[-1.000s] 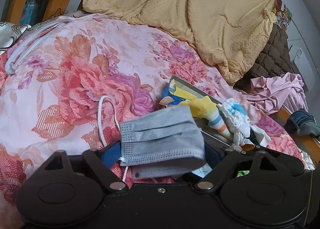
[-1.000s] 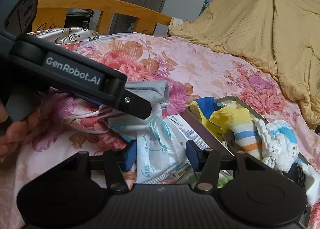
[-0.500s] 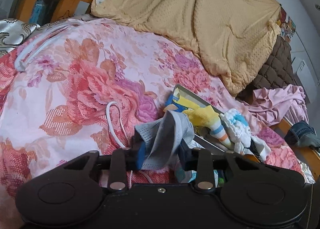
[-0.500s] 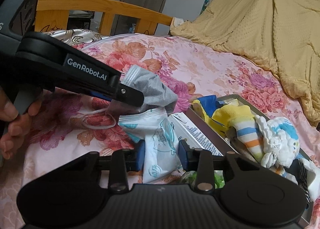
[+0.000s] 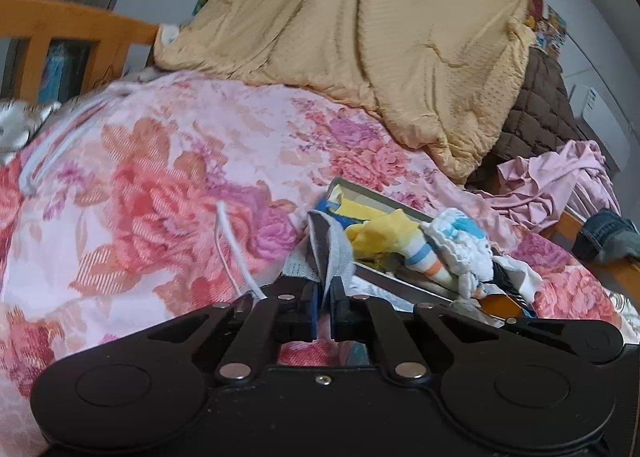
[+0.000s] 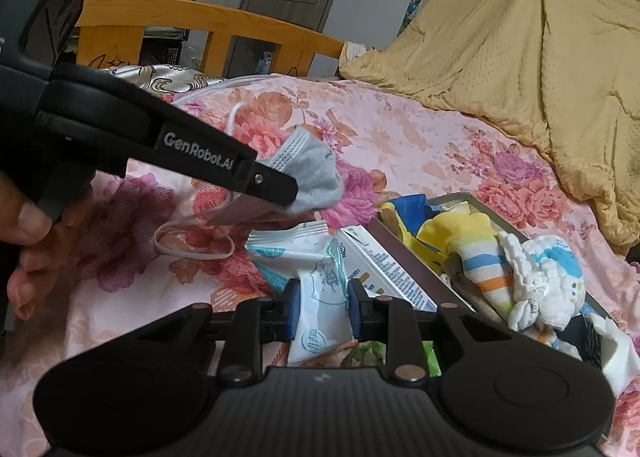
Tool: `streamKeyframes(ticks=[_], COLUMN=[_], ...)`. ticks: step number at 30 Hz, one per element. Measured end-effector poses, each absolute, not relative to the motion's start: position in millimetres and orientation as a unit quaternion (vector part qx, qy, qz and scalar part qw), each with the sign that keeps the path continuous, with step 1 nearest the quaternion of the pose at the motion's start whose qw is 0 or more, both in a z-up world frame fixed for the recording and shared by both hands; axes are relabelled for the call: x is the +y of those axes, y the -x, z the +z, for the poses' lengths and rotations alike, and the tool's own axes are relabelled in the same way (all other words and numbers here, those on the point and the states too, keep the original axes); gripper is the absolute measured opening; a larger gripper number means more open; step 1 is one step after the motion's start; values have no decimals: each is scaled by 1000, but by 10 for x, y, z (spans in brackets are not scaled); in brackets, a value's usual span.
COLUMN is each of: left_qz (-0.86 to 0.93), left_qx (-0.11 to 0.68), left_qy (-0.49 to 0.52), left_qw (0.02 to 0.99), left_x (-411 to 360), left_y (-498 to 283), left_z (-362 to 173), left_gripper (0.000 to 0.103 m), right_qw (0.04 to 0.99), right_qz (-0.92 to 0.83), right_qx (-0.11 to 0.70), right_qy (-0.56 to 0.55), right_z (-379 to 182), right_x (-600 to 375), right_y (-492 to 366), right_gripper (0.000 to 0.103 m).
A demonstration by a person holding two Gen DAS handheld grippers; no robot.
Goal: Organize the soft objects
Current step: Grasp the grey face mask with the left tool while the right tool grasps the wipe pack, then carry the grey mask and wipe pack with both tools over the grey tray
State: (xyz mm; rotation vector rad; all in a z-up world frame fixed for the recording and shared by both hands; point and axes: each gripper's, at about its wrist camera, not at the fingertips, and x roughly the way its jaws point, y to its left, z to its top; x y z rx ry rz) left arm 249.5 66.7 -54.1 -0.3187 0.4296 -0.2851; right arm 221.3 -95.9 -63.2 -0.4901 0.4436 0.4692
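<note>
My left gripper (image 5: pixel 325 299) is shut on a crumpled grey face mask (image 5: pixel 334 247), lifted a little off the floral bedsheet (image 5: pixel 152 193); its white ear loop (image 5: pixel 232 249) trails down. The right wrist view shows the left gripper (image 6: pixel 294 193) from the side with the mask (image 6: pixel 312 171) sticking out of it. My right gripper (image 6: pixel 323 307) is closing its jaws, and both pads touch a white printed packet (image 6: pixel 320 289) between them. A shallow grey box (image 6: pixel 404 253) to the right holds a yellow sock (image 6: pixel 452 229), a striped sock (image 6: pixel 484 269) and a white-and-blue sock (image 6: pixel 548 277).
A tan blanket (image 5: pixel 380 41) is heaped at the back, with a brown quilt (image 5: pixel 536 113), a pink garment (image 5: pixel 560 181) and jeans (image 5: pixel 612 233) to the right. A wooden headboard (image 6: pixel 208 29) runs behind. A hand (image 6: pixel 24 225) holds the left gripper. A printed carton (image 6: pixel 384 273) leans on the box.
The left jaws went from wide open around the flat mask to shut on it, bunching and lifting it. The right jaws narrowed onto the white packet.
</note>
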Motion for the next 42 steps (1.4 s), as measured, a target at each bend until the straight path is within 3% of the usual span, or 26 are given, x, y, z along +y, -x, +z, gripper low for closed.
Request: streamKeyframes(ticks=[21,31,36,42], left_qz=[-119,-141,-157,-149], left_qx=[177,182,183,202], left_qy=[171,133,116,153], left_qw=[962,964,964,956], left_x=[604,140,-183,-455], left_y=[-2021,-1729,-1850,-2388], left_z=[-153,60,166,233], left_gripper=[3,3,3,3], right_qw=[936,964,973,982], right_qz=[218,178,152,122], right_qx=[198,142,104,117], right_qy=[191,140,141,88], right_z=[-186,261,388,300], right_x=[-1378,-1973,-2273,-2609], right_y=[-1724,-1501,-1687,-2180], right_gripper=[27,27,27,27])
